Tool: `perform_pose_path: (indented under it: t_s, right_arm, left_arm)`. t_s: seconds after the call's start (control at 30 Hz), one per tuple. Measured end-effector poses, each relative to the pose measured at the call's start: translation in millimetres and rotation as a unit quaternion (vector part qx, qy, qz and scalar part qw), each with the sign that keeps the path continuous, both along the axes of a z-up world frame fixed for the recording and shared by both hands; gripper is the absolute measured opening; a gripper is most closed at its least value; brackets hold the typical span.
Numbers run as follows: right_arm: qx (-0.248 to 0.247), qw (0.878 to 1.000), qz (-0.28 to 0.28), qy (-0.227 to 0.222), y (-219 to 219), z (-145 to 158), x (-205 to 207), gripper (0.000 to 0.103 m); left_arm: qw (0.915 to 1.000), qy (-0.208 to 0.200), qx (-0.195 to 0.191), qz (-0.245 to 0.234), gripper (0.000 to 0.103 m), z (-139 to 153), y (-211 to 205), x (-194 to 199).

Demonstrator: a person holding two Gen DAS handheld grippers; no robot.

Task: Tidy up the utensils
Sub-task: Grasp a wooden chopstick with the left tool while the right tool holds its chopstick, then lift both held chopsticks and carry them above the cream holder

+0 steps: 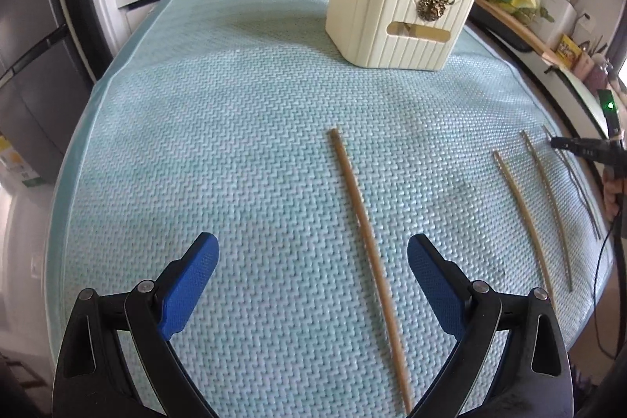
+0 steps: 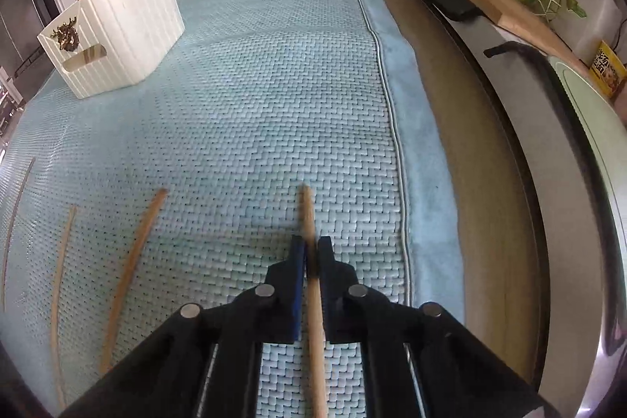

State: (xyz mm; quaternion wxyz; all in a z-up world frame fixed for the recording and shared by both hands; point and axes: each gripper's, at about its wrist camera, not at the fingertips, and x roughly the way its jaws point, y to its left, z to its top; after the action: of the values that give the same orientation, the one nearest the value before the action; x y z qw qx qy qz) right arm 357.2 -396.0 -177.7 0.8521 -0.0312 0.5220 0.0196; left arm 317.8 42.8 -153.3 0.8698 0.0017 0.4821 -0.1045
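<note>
Kitchen counter, covered by a pale blue woven mat (image 1: pixel 235 151). Right gripper (image 2: pixel 310 253): jaws clamped on a wooden chopstick (image 2: pixel 313 320), which runs lengthwise between the pads, tip sticking out ahead. Left gripper (image 1: pixel 313 261): jaws spread wide, nothing between the pads; it hovers over the mat with a single chopstick (image 1: pixel 364 241) lying below. More chopsticks (image 1: pixel 521 214) lie on the mat to its right. Cream ribbed holder (image 1: pixel 395 14) stands at the far end, chopsticks and spoons upright inside. Yellow packet (image 2: pixel 607 73) on the side ledge; print unreadable.
</note>
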Motion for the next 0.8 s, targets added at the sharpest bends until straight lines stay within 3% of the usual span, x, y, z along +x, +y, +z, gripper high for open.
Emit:
perform_pose_path:
  t_s: [0.1, 0.23, 0.3, 0.37, 0.43, 0.5, 0.53, 0.67, 0.8]
  right_arm:
    - [0.002, 1.000, -0.009, -0.008, 2, 2, -7, 0.007]
    - [0.011, 1.000, -0.015, -0.009, 1, 0, -8, 0.007]
    - [0.013, 1.000, -0.016, -0.007, 0, 1, -10, 0.007]
    - [0.013, 1.000, -0.016, -0.005, -2, 1, -6, 0.007]
    - [0.012, 1.000, -0.016, -0.002, -2, 1, -5, 0.007]
    - [0.015, 1.000, -0.017, 0.001, -2, 4, 1, 0.006]
    - [0.018, 1.000, -0.018, 0.003, -1, 5, 2, 0.006]
    - [0.048, 0.999, -0.024, -0.002, -3, 17, 9, 0.006]
    - [0.084, 0.995, -0.020, -0.046, 0, 58, 2, 0.006]
  left_arm:
    - [0.9999, 0.009, 0.001, -0.006, 0.097, -4, -10, 27]
    - [0.9990, 0.023, 0.034, -0.016, 0.093, -15, -28, 56]
    - [0.9979, 0.044, 0.042, -0.021, 0.070, -25, -35, 64]
    - [0.9974, 0.043, 0.053, -0.024, 0.062, -28, -41, 65]
    - [0.9971, 0.043, 0.051, -0.036, 0.045, -28, -48, 63]
    - [0.9971, 0.046, 0.043, -0.043, 0.013, -27, -51, 63]
    - [0.9970, 0.049, 0.039, -0.046, 0.006, -27, -52, 63]
    - [0.9979, 0.051, 0.008, -0.039, 0.004, -18, -47, 65]
    - [0.9993, -0.003, -0.011, -0.036, 0.004, 32, -40, 48]
